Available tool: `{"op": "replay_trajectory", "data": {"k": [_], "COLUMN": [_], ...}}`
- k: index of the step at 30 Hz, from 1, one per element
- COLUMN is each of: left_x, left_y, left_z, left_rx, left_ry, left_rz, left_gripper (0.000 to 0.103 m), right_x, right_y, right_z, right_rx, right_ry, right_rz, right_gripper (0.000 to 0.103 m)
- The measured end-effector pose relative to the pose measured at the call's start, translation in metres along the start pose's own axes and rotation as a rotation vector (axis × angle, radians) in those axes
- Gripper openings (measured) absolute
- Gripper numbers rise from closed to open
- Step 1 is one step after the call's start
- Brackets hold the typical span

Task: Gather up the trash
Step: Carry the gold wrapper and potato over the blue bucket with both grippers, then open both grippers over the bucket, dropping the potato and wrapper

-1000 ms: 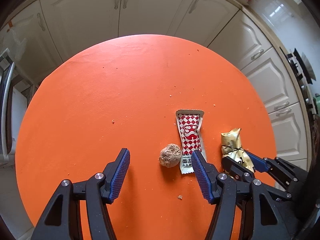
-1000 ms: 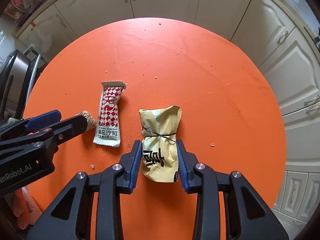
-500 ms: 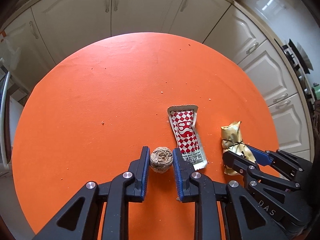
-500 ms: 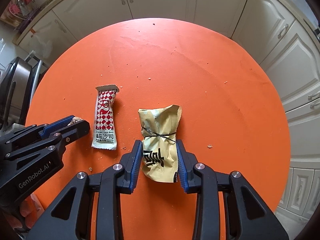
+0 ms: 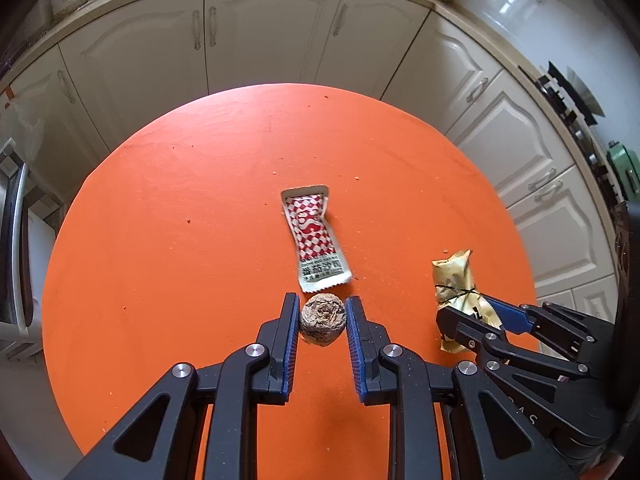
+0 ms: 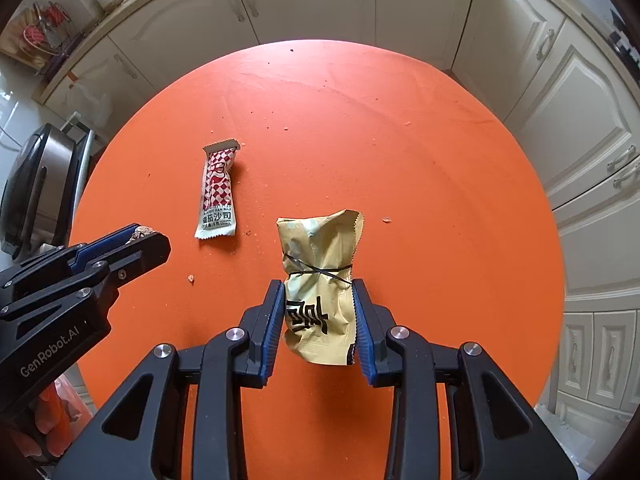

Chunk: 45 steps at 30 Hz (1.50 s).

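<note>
Orange round desk (image 5: 180, 240), crumbs scattered. Gold wrapper (image 6: 320, 280): clenched in right tongs (image 6: 316, 312) at its lower half, looks lifted off desk; light, crinkly, slick foil w/ thin black band round the waist, so grip below the band is apt. Red-check sachet (image 5: 314, 236): lies flat mid-desk, untouched; thin, limp, take by an edge. Brown crumpled ball (image 5: 323, 319): left tongs (image 5: 322, 320), jaws just closed, clenched on it; light, crumbly, gentle squeeze. No bin in view; wrapper's underside hidden.

Matt orange tabletop (image 5: 200, 240), glossy crinkled gold wrapper (image 6: 320, 280), rough brown lump (image 5: 322, 319)
</note>
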State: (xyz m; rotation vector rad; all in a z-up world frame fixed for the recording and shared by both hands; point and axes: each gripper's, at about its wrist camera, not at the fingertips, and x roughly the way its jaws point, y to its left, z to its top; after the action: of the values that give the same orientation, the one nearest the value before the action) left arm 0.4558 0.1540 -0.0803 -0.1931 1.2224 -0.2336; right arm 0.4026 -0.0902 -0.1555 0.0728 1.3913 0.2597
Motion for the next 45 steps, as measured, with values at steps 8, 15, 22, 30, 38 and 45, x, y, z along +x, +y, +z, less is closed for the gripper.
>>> {"op": "replay_trajectory", "data": {"k": [8,15,22,30,38,45], "left_x": [-0.015,-0.021,-0.006,0.025,0.072,0.114], "left_y": [-0.067,-0.123,-0.203,-0.289,-0.359,-0.407], "left_z": [-0.033,-0.062,-0.085,-0.105,-0.104,-0.101], "left_rx": [0.119,0.235,0.382,0.54,0.637,0.685], "left_ry": [-0.012,-0.001,0.034,0.074,0.121,0.157], "left_rz": [-0.005,-0.013,-0.045,-0.068,-0.074,-0.065], "left_gripper": [0.019,0.019,0.019,0.019,0.019,0.019], "right_x": [-0.043,-0.069,-0.088,-0.097,-0.096,-0.095], "right_y": [-0.04,-0.092,-0.169,-0.255,-0.319,-0.359], "right_z": [-0.036,-0.074,-0.119,-0.166,-0.213,-0.238], "right_rx": [0.078,0.18,0.323,0.506,0.636,0.712], "right_ry": [-0.08,-0.121,-0.146,-0.159,-0.138,-0.127], "right_rz": [-0.033,-0.056,-0.075,-0.109,-0.124,-0.124], "right_gripper": [0.033,0.033,0.033,0.033,0.033,0.033]}}
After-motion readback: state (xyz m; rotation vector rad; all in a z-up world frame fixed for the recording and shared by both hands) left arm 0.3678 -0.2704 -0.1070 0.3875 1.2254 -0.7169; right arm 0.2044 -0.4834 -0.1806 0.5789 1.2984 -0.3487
